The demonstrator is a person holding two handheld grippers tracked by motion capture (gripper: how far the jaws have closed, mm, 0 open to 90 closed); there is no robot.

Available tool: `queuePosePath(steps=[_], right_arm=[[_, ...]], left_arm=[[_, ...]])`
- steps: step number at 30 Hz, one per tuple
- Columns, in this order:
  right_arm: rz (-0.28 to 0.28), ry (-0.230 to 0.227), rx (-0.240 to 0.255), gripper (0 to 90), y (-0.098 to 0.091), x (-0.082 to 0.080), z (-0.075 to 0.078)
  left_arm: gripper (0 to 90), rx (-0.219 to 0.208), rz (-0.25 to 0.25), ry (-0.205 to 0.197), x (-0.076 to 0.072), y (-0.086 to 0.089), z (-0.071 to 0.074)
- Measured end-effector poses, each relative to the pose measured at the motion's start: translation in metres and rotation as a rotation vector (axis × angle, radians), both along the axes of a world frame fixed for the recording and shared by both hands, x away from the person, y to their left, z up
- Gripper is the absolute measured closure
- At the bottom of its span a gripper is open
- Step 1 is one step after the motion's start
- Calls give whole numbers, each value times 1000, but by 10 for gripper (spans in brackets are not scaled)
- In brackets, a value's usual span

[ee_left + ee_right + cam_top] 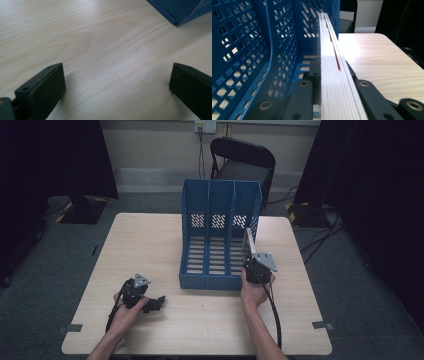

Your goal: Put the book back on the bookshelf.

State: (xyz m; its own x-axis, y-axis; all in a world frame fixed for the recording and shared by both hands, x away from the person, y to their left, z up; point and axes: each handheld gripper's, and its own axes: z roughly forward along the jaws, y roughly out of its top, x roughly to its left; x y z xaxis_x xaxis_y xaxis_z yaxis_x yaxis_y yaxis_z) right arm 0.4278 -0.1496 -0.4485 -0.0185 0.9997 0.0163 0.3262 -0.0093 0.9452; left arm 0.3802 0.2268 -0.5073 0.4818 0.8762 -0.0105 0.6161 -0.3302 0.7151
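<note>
Right tool [332,92] clamps a book [332,62] showing no readable writing.

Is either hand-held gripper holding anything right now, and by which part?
The right hand-held gripper clamps a book by its near edge, beside the blue file rack. The left hand-held gripper holds nothing.

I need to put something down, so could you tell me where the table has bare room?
The table is bare left of the blue file rack, and along the near edge between both hands. It is crowded at the rack's right compartment, where the right gripper holds a book.
</note>
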Motion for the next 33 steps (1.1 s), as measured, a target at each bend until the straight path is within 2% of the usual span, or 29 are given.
queuePosePath(steps=[3, 6, 9, 12, 21, 33], right_arm=[[-11, -1, 13, 762, -1, 0, 0], [-46, -2, 21, 762, 0, 0, -1], [-53, -3, 1, 762, 2, 0, -3], [-67, 3, 13, 761, 3, 0, -3], [-56, 27, 26, 755, 1, 0, -2], [-33, 32, 27, 699, -2, 2, -1]], left_arm=[[0, -2, 1, -1, 0, 0, 0], [0, -3, 0, 0, 0, -1, 0], [0, -5, 6, -2, 0, -1, 0], [0, 1, -3, -1, 1, -1, 0], [0, 5, -9, 1, 2, -2, 0], [0, 2, -7, 0, 2, -3, 0]])
